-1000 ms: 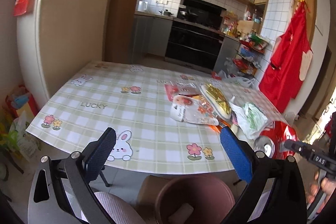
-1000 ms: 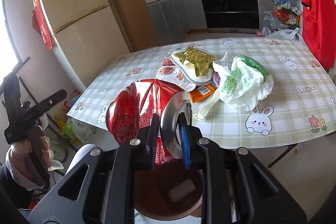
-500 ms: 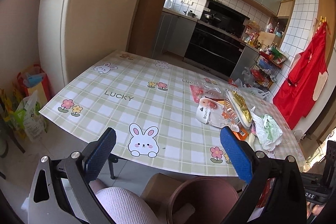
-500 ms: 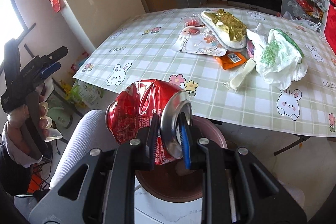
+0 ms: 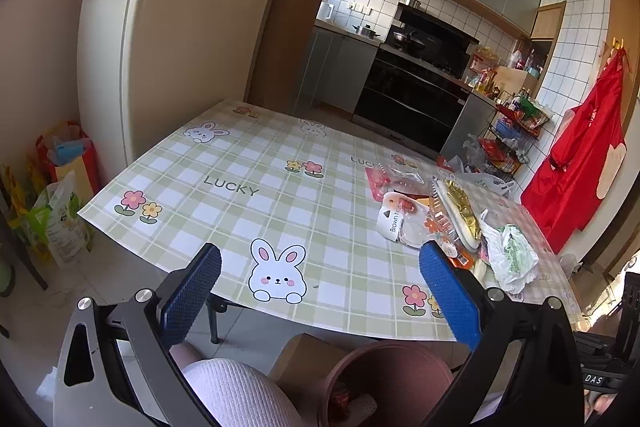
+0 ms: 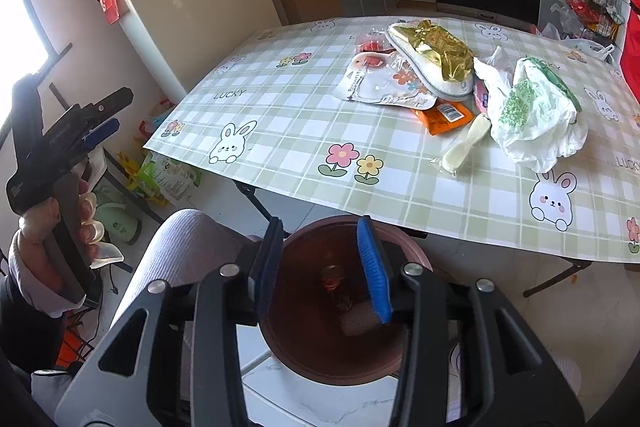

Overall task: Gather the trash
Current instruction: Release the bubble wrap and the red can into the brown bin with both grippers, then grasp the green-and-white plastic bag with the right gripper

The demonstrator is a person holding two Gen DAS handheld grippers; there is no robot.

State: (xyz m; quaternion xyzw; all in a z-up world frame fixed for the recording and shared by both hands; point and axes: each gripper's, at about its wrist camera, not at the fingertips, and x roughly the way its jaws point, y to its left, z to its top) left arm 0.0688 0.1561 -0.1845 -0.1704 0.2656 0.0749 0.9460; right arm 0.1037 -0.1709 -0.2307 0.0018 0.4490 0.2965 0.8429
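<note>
The right gripper (image 6: 320,267) hangs above the mouth of the brown waste bin (image 6: 412,255), angled steeply downward; its jaws have just been opening and now stand apart with nothing between them. Down inside the bin lies the crushed red can (image 6: 332,279), its silver end facing up toward the camera, beside a pale crumpled scrap (image 6: 356,319); how the can's long axis runs cannot be told in the shadow. The bin stands on the floor just under the near edge of the table (image 6: 280,131), next to a knee in a white ribbed trouser leg (image 6: 180,251). The left gripper (image 5: 320,291) is held out level-ish over that same near edge, tipped slightly down, its two blue pads (image 5: 448,295) spread wide and empty; in the right wrist view the left hand (image 6: 60,227) grips its handle upright, well to the side of the table. On the table's far right part one pile of rubbish remains: a white tray with gold foil (image 6: 432,55), a clear printed pouch (image 6: 380,83), an orange wrapper (image 6: 444,115), a wrapped white spoon (image 6: 468,143) pointing toward the near edge, and a crumpled white-and-green plastic bag (image 6: 532,111).
</note>
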